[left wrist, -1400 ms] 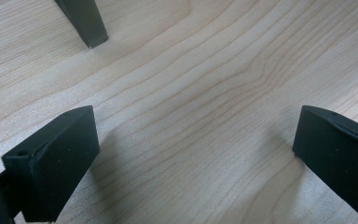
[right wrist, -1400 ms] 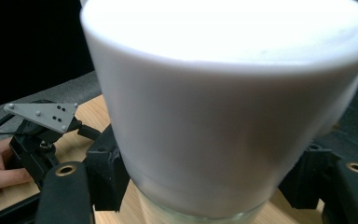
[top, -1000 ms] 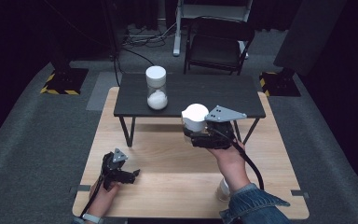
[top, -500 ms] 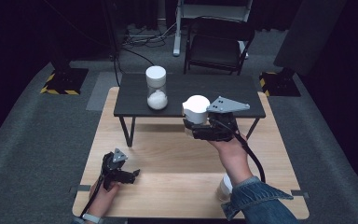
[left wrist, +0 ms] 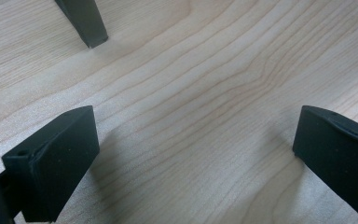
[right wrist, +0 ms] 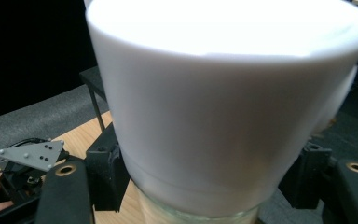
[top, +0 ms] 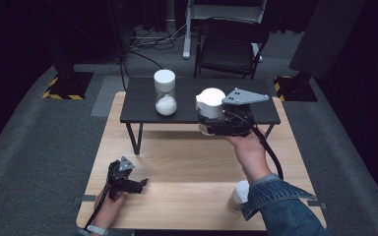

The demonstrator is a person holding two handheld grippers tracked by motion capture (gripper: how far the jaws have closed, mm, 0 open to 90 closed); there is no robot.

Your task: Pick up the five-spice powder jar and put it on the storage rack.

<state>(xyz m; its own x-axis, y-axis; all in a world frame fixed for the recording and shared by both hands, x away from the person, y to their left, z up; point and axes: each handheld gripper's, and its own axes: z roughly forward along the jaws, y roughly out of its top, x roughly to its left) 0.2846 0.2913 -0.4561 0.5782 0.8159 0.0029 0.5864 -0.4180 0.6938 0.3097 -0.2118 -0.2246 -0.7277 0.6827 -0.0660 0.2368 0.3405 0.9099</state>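
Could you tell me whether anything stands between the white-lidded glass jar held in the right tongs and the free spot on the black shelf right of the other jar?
Nothing visible does. The right tongs hold the white-lidded glass jar over the black shelf's front edge; the second white-lidded jar stands apart to its left.

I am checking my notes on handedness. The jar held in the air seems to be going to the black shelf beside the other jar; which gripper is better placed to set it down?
The right gripper: it already grips the white-lidded jar at the black shelf's front edge. The left gripper rests open on the wooden table, far away.
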